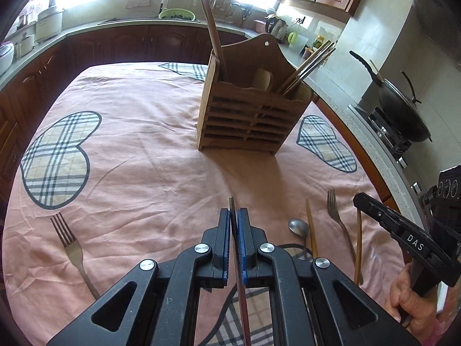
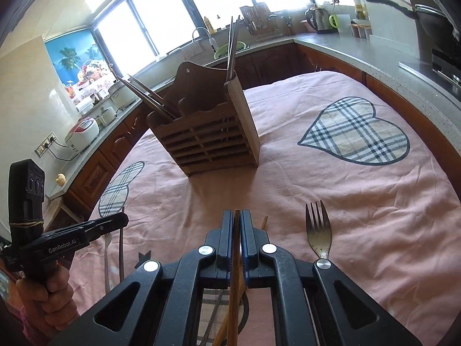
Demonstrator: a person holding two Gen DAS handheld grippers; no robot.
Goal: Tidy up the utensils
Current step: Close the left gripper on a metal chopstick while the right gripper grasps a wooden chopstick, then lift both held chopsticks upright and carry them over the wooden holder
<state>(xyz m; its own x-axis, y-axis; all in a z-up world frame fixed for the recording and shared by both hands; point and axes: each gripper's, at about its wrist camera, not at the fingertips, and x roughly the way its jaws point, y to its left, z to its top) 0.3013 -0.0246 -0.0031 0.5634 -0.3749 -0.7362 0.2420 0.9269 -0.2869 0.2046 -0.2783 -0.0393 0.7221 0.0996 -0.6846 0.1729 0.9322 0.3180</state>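
Observation:
A wooden utensil holder [image 1: 245,121] stands on the pink tablecloth, with chopsticks and a spoon in its compartments; it also shows in the right wrist view [image 2: 210,141]. My left gripper [image 1: 234,216] is shut on a dark metal chopstick [image 1: 232,204], held above the cloth well short of the holder. My right gripper [image 2: 236,216] is shut on a brown wooden chopstick [image 2: 235,259]. The right gripper also shows in the left wrist view [image 1: 358,200], the left one in the right wrist view [image 2: 125,219]. A second wooden chopstick [image 2: 263,222] lies just right of my right gripper.
On the cloth lie a fork [image 1: 72,248] at the left, a spoon [image 1: 298,227], a wooden chopstick [image 1: 311,227] and another fork [image 1: 335,213]. A fork [image 2: 318,227] lies right of my right gripper. Kitchen counters ring the table; a wok [image 1: 400,109] sits on the stove.

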